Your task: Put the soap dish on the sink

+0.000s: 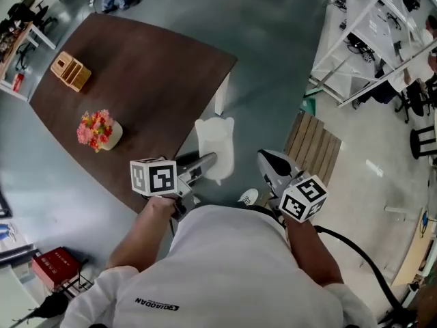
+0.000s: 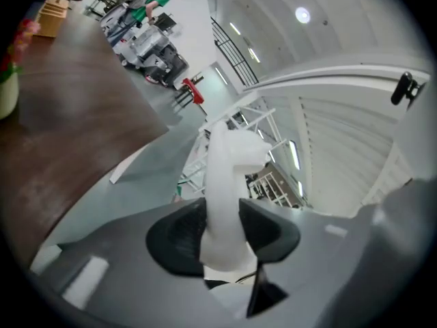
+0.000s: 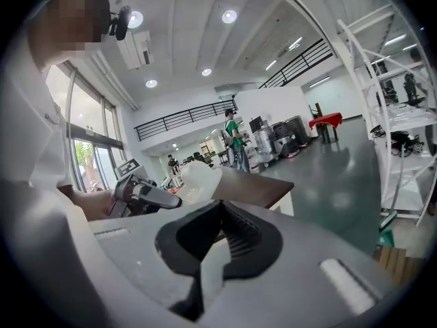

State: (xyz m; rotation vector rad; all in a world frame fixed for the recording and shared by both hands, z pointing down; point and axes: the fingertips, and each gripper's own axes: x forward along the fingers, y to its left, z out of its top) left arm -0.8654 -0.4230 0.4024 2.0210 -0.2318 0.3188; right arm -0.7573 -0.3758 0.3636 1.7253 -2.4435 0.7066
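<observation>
Left gripper [image 1: 207, 162] holding soap dish [image 1: 217, 145], table [image 1: 150, 74], flowers [image 1: 97, 130] beyond

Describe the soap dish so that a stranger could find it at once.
Find the large brown table; just off its right edge, above the grey floor, the left gripper holds the soap dish in its jaws. It is the only plain white, flat piece there, unlike the pink flowers and the wooden rack on the table.

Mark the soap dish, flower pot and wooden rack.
soap dish [image 1: 217, 142], head view, middle of its white body.
flower pot [image 1: 113, 135], head view, white pot side.
wooden rack [image 1: 71, 72], head view, top face.
</observation>
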